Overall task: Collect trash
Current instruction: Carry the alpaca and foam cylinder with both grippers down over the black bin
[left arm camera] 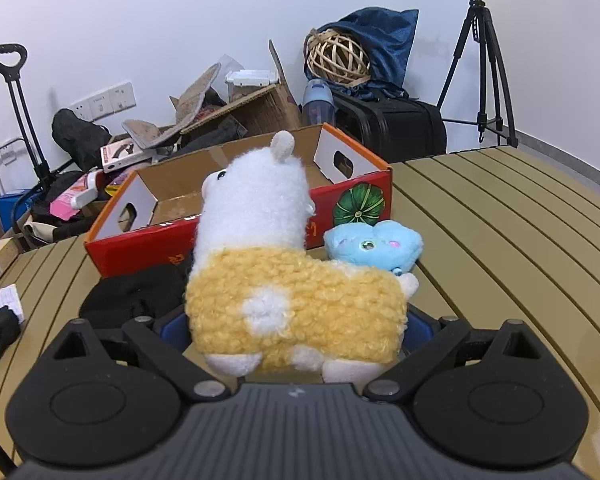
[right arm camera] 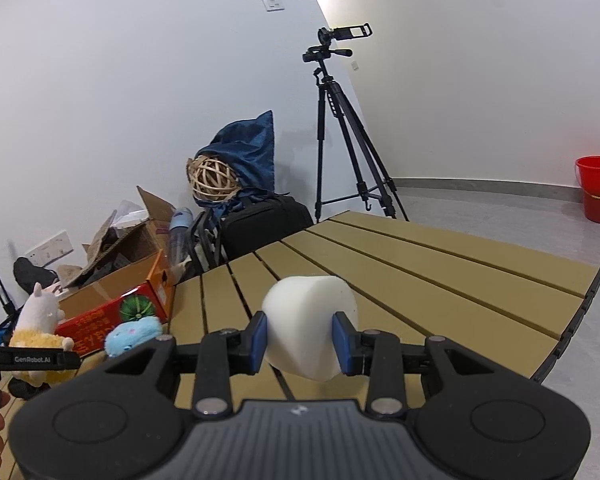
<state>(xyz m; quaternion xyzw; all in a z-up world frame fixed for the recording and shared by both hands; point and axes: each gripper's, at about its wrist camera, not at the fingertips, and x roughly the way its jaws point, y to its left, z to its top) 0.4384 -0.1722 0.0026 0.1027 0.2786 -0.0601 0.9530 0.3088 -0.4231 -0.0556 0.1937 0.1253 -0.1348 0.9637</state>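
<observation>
My left gripper (left arm camera: 296, 330) is shut on a yellow and white alpaca plush (left arm camera: 284, 280), held just above the slatted table in front of the open red cardboard box (left arm camera: 352, 200). A small blue plush (left arm camera: 374, 244) lies against the box's front wall, right of the alpaca. My right gripper (right arm camera: 302, 340) is shut on a white foam block (right arm camera: 310, 328) above the table's middle. In the right wrist view the alpaca (right arm camera: 40, 320), blue plush (right arm camera: 134, 334) and box (right arm camera: 100, 320) are at the far left.
A black cloth (left arm camera: 132, 296) lies left of the alpaca, and a black item with papers (left arm camera: 0, 320) sits at the table's left edge. Behind the table are cluttered cartons (left arm camera: 228, 112), a black suitcase (left arm camera: 392, 128), a tripod (left arm camera: 484, 60) and a red bucket (right arm camera: 598, 188).
</observation>
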